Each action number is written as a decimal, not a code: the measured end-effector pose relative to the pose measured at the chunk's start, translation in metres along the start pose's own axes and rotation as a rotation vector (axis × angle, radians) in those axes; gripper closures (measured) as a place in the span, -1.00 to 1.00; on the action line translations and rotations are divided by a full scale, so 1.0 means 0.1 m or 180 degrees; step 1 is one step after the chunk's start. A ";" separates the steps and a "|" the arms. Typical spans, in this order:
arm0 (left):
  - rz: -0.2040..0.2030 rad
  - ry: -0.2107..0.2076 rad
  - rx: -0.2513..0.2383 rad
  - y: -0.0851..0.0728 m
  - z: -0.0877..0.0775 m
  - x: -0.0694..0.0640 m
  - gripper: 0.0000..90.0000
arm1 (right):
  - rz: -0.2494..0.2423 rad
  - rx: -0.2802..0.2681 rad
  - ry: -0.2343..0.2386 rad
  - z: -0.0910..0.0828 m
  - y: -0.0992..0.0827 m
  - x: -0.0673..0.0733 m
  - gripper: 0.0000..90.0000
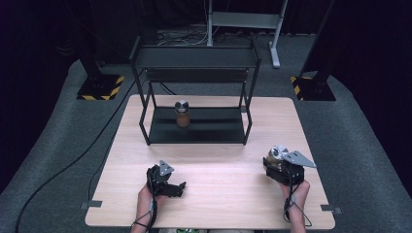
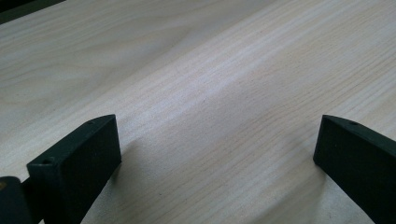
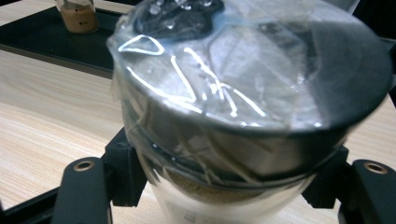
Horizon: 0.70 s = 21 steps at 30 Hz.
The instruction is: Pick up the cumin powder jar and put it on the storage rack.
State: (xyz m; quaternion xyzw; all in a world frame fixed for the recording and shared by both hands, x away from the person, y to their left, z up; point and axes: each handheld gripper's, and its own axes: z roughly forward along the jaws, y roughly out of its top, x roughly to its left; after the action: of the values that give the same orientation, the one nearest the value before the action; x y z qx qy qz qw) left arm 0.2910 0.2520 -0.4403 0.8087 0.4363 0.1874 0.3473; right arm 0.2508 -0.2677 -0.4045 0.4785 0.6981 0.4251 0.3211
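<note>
A glass jar with a shiny metal lid [image 1: 277, 154] and brown filling is clamped in my right gripper [image 1: 273, 162] at the table's right front; in the right gripper view the jar [image 3: 243, 112] sits close up between the black jaws, which press on its sides below the lid. A second, similar jar [image 1: 182, 113] stands on the lower shelf of the black rack [image 1: 197, 131], also seen small at the far left as the shelf jar [image 3: 78, 15]. My left gripper [image 1: 180, 186] rests low over the wooden table [image 1: 218, 174], its fingers [image 2: 74, 163] wide apart with bare wood between them.
The black two-level rack stands at the back middle of the table, its upper shelf [image 1: 194, 57] holding nothing I can see. Cables run over the grey floor at the left. Black stands with yellow-striped bases [image 1: 101, 87] flank the table's far corners.
</note>
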 end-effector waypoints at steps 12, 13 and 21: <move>0.0021 0.0015 -0.0003 0.00 0.00 -0.01 -0.99 | -0.0090 -0.0041 0.0029 0.06 0.10 0.05 -0.34; 0.0019 0.0013 -0.0003 0.00 0.00 -0.01 -0.99 | -0.0106 -0.0038 0.0035 0.07 0.11 0.05 -0.34; -0.0003 -0.0007 0.0004 0.00 0.00 0.01 -0.99 | -0.0160 -0.0076 0.0106 0.16 0.19 0.12 -0.34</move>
State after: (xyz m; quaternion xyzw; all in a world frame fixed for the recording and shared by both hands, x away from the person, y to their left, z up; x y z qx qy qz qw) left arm 0.2914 0.2524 -0.4402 0.8089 0.4363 0.1861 0.3474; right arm 0.2678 -0.2489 -0.3944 0.4497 0.7100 0.4331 0.3257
